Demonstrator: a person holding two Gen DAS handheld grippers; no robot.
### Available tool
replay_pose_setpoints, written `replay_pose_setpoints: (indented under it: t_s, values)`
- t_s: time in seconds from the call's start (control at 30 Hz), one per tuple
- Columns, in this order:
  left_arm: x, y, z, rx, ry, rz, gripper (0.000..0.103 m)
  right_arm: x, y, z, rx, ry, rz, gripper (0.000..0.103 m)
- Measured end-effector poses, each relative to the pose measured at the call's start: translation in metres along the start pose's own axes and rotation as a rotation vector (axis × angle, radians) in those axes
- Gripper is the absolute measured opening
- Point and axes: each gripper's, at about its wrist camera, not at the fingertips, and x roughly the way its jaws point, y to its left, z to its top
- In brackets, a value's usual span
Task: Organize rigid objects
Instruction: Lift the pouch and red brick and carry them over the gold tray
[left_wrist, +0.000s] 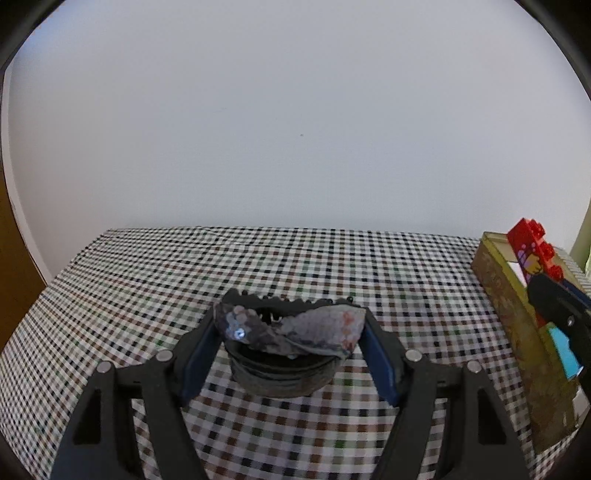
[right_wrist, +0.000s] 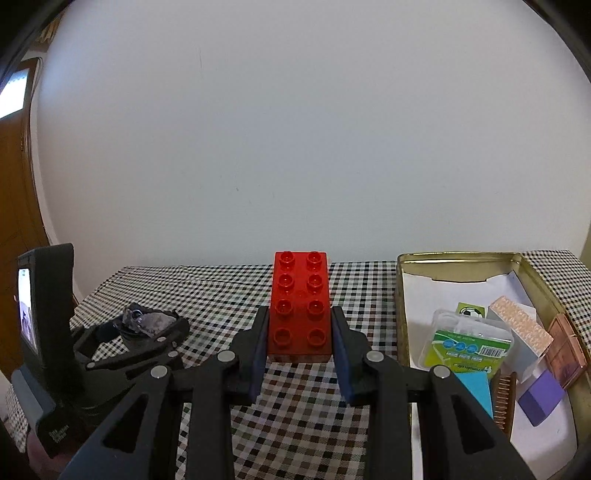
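The checked tablecloth (right_wrist: 303, 413) lies under everything. The gold tin (right_wrist: 458, 258) sits at your right. Your left gripper (left_wrist: 291, 328) squeezes a sparkly hair clip (left_wrist: 291, 328). Your right gripper (right_wrist: 300, 325) squeezes a red block (right_wrist: 300, 306) beside the tin.

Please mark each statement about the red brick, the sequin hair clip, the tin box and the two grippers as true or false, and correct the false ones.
1. The right gripper holds the red brick. True.
2. The left gripper is empty. False: it is shut on the sequin hair clip.
3. The tin box is empty. False: it holds several small items, among them a purple block.
4. The tablecloth is checked. True.
5. The brick has four studs. False: eight show.
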Motion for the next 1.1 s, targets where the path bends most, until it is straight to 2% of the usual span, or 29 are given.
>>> replay_pose_setpoints:
  t_s: [0.23,1.1]
  values:
    - [-0.004,-0.013,-0.003,-0.005,-0.008,-0.002,0.072,-0.004,0.004,-0.003,-0.027,0.000,0.005,0.034]
    - [-0.016,-0.008,-0.002,-0.053,-0.025,0.028,0.072,-0.014,0.005,-0.004,-0.067,-0.011,0.004,0.034]
